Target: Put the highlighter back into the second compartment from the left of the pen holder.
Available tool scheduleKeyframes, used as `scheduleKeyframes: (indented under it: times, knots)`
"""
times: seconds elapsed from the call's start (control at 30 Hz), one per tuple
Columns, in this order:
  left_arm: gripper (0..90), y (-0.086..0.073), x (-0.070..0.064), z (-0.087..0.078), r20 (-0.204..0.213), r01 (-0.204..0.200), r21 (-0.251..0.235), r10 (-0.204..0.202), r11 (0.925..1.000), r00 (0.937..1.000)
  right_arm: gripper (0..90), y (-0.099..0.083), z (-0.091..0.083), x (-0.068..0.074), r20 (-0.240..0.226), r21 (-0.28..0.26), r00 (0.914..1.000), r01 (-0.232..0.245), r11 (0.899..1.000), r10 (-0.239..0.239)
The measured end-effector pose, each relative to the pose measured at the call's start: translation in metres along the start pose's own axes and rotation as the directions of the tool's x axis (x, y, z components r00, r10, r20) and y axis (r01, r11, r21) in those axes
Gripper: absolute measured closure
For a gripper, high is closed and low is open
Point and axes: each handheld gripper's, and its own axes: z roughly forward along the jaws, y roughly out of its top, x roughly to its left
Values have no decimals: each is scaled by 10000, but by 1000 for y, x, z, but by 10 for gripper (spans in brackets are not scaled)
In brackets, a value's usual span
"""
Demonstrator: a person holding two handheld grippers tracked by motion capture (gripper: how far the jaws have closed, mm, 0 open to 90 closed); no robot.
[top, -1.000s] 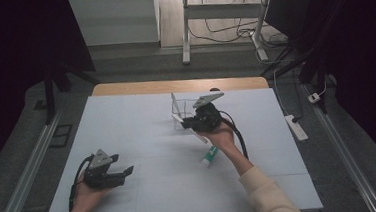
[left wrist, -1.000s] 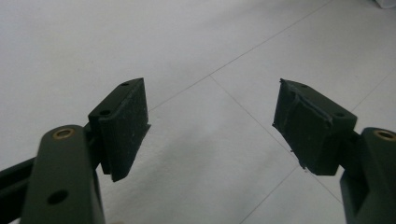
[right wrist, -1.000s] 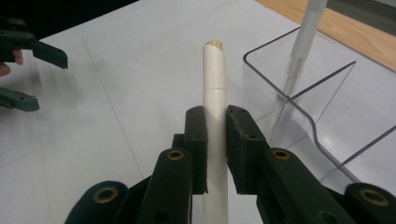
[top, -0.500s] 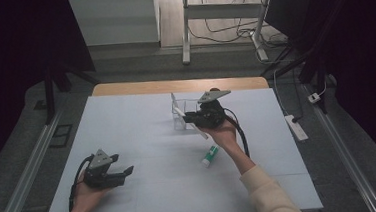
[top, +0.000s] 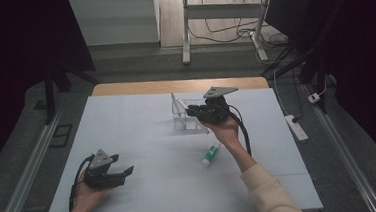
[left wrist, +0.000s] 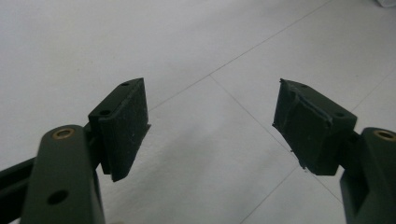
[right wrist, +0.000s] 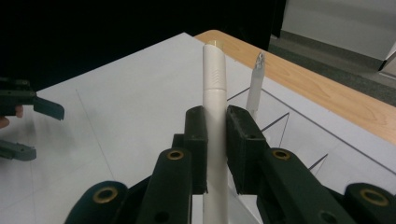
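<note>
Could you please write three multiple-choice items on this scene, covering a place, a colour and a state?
1. Where does the small tube with the green cap lie?
A. on the white table near the right forearm
B. inside the clear holder
C. in the left gripper

2. What colour is the pen in the right gripper?
A. red
B. white
C. blue

3. How is the left gripper?
A. shut on a pen
B. open
C. shut on nothing

Answers: 1 A, it lies flat on the table. 2 B, its barrel is white. 3 B, bare table shows between its jaws.
</note>
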Motion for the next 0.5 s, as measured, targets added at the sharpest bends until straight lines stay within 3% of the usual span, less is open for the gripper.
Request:
scheduleKeyframes:
  times: [0.5]
  knots:
    - [262, 0, 0, 0, 6, 5, -12, -5, 10000, 10000, 778, 7, -5, -5, 290, -489, 9995, -130, 9987, 145]
